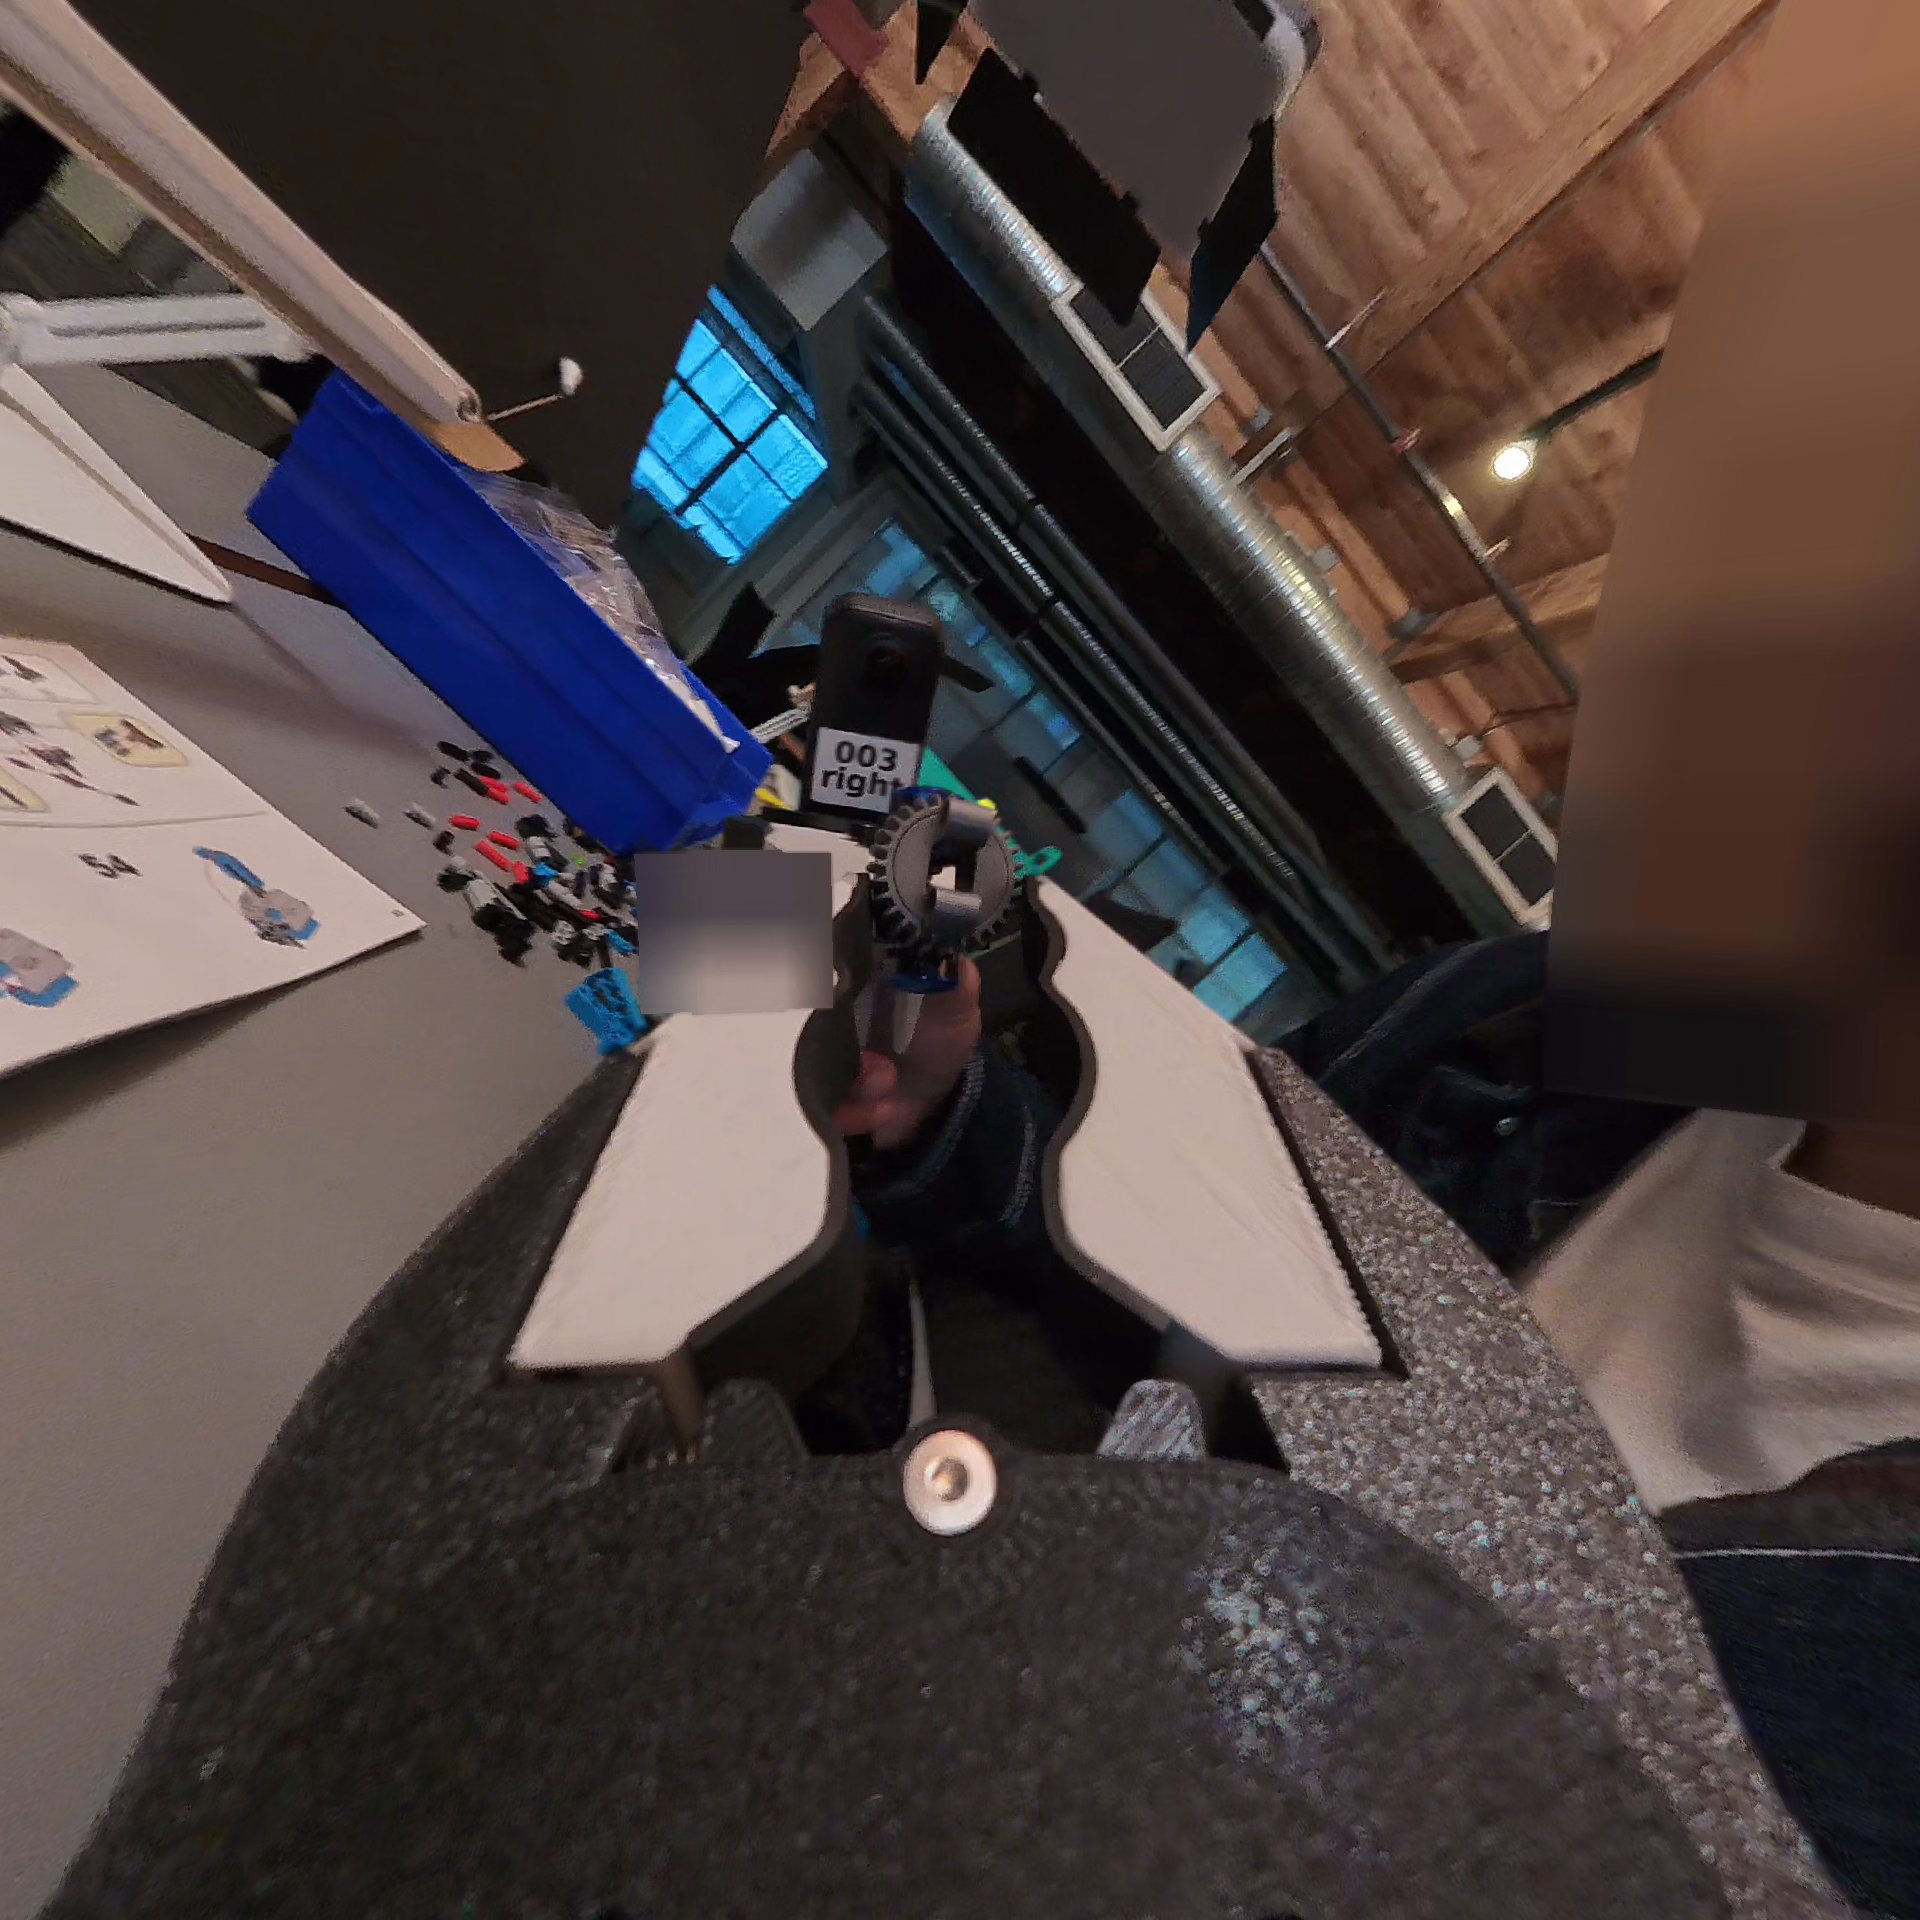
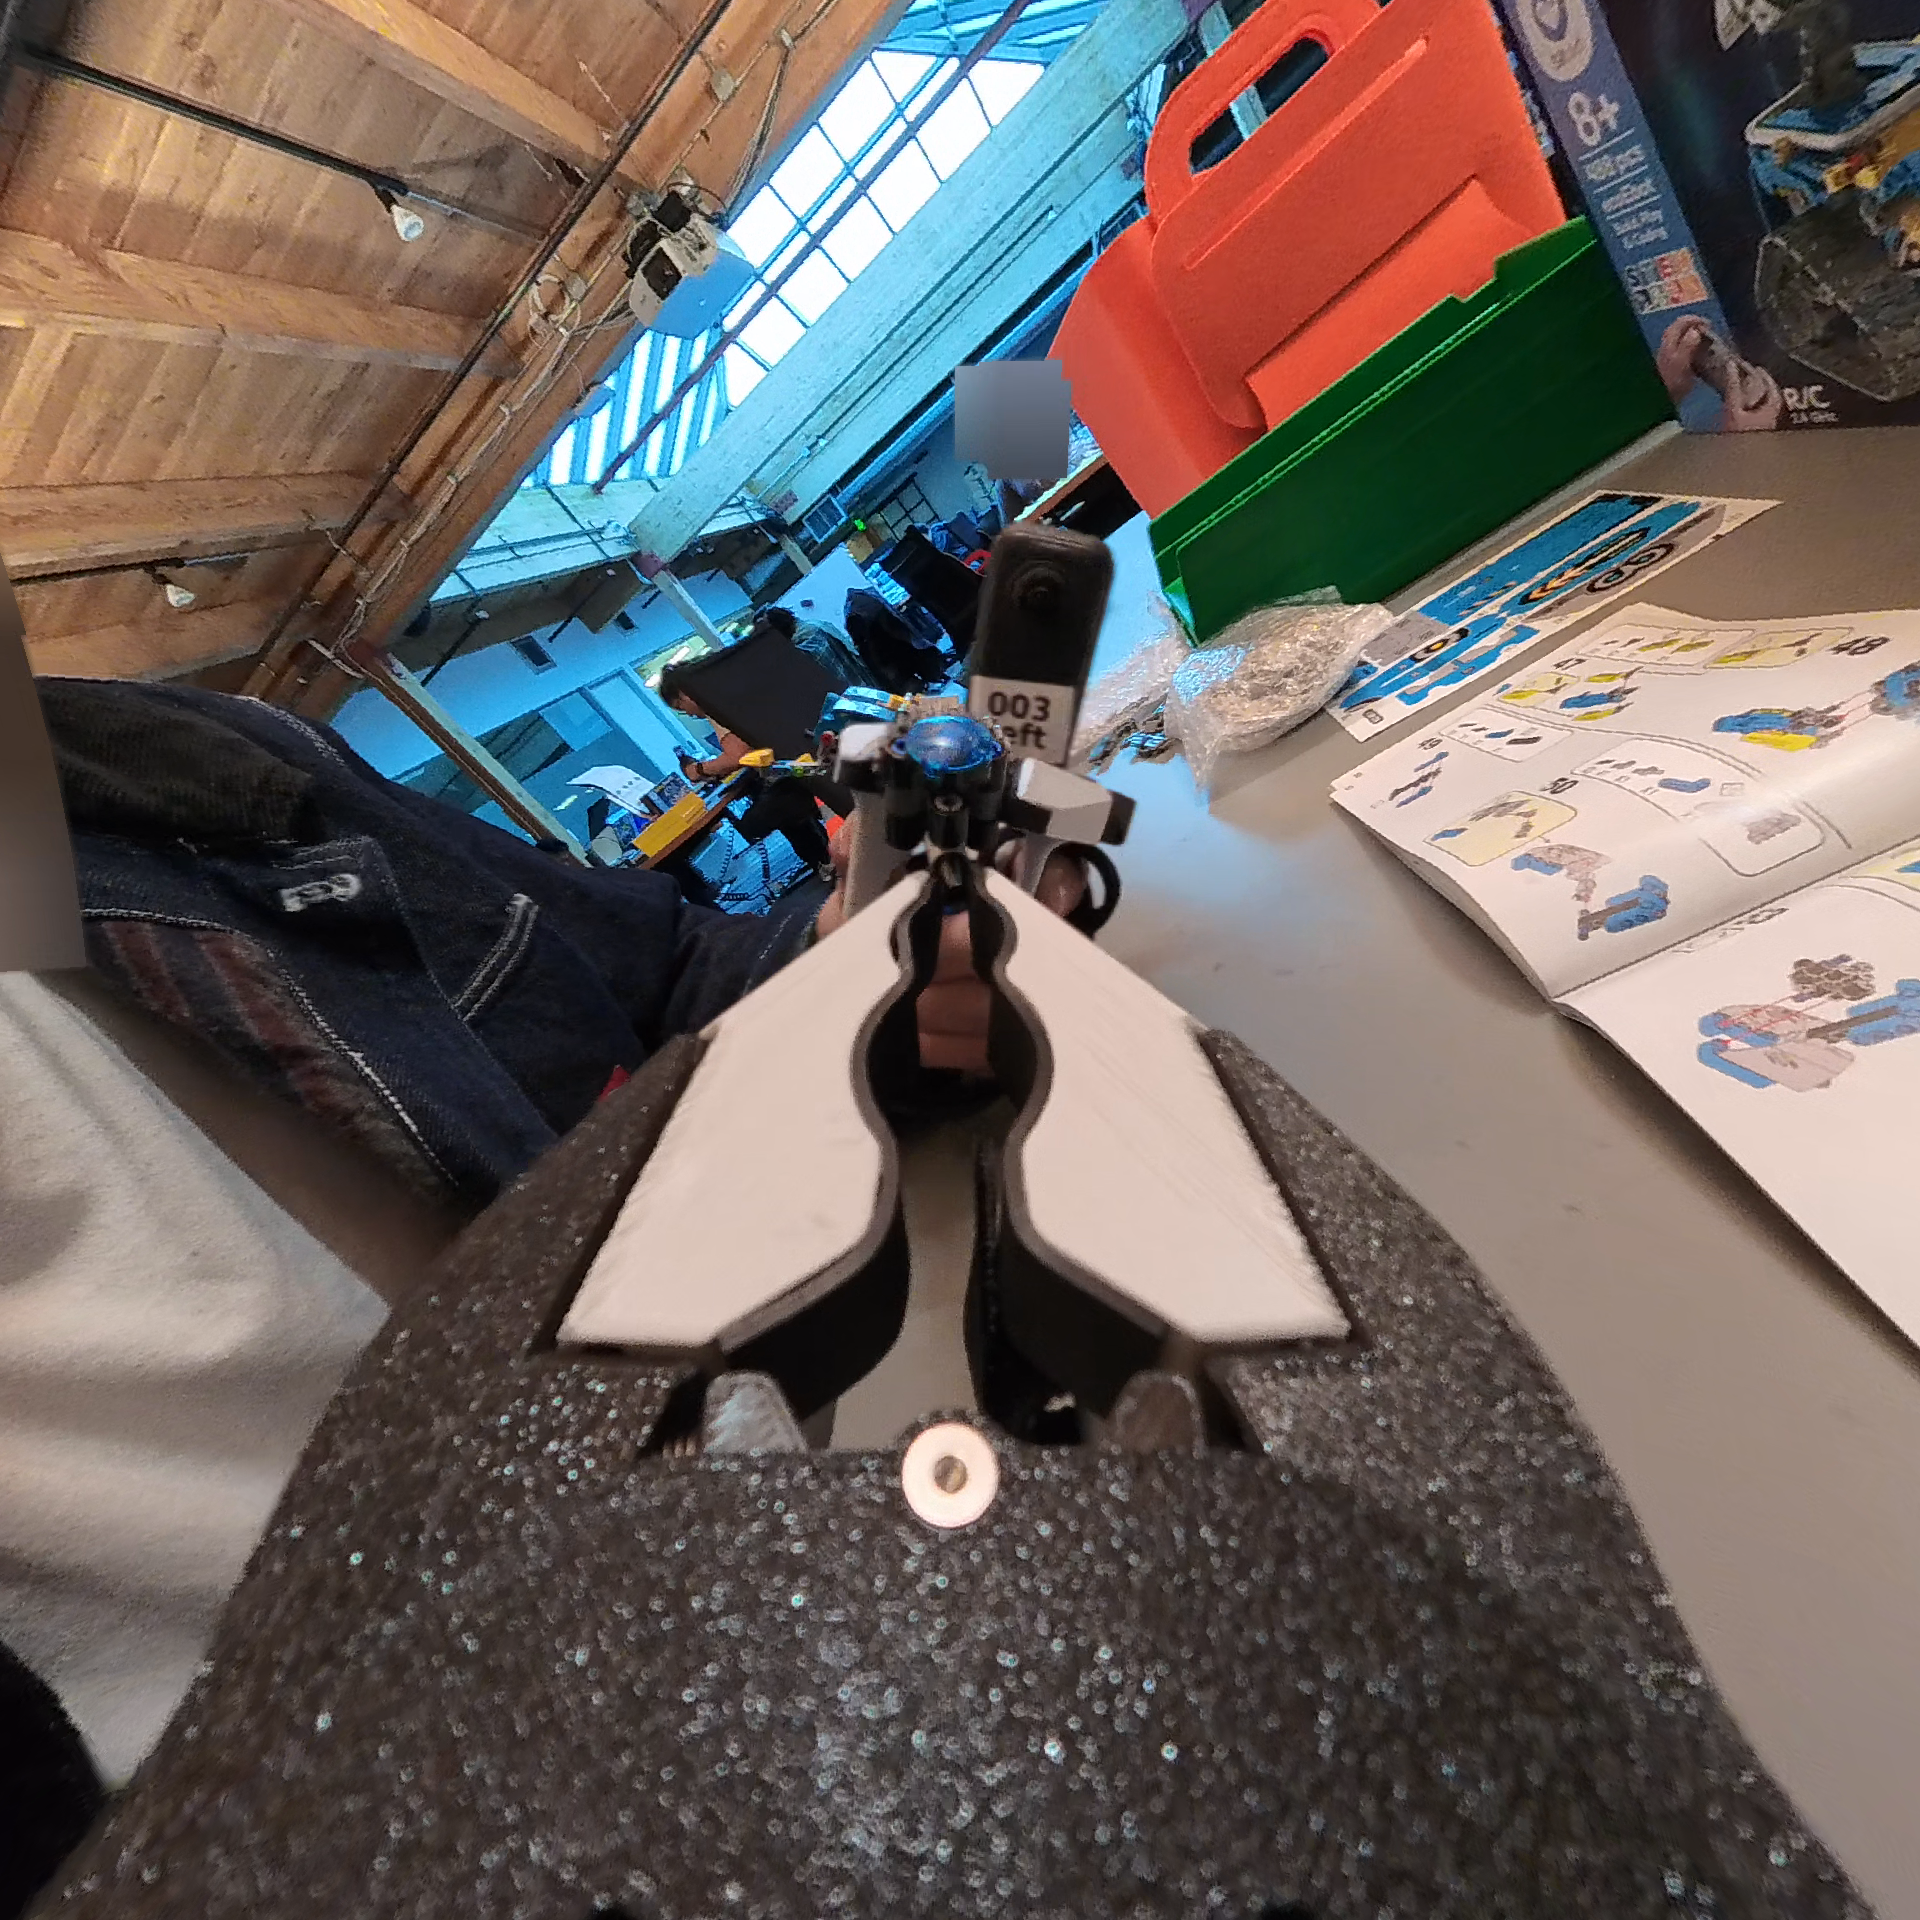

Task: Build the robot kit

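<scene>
The left gripper [image 1: 940, 935] is spread a little, its 2 fingers bracketing a small brick assembly with a black gear [image 1: 940, 883], though whether they press it I cannot tell. The right gripper [image 2: 948, 883] is nearly closed, its tips pinching the assembly's [image 2: 940, 790] black pin. On the grey table [image 1: 260, 1143], a blue bin [image 1: 499, 613] holds clear plastic bags beside loose bricks [image 1: 530, 883], and a green bin [image 2: 1403, 457] holds an orange carrier [image 2: 1320, 229].
</scene>
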`<state>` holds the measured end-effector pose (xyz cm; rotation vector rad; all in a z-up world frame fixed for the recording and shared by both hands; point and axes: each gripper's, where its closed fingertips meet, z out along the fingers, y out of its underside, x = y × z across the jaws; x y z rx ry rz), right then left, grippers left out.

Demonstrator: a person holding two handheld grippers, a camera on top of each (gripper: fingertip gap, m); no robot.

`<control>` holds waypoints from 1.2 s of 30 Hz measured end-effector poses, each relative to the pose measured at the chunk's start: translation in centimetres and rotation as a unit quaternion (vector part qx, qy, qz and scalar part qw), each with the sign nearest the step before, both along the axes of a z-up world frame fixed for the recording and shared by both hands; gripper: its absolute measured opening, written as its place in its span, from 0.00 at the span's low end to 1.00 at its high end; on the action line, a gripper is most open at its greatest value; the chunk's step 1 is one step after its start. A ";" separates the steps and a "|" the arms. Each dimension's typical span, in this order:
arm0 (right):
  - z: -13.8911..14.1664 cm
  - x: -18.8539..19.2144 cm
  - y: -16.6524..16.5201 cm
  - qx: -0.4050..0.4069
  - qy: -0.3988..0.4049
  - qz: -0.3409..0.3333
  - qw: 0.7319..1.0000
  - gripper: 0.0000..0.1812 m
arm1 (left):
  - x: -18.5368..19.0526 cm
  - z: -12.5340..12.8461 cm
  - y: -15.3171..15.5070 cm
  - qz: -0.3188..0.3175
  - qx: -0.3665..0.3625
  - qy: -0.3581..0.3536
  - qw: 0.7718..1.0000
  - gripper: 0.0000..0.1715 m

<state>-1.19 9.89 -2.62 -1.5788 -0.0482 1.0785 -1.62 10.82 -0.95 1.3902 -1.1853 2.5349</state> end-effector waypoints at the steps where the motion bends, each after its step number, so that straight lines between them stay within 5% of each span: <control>1: -0.1 0.1 0.1 0.000 -0.008 -0.006 1.000 0.02 | 0.0 0.0 0.0 0.008 0.015 -0.003 1.000 0.16; 36: -0.8 0.4 0.2 -0.013 -0.006 -0.004 1.000 0.03 | 0.4 -0.9 0.0 0.006 0.029 0.023 0.999 0.16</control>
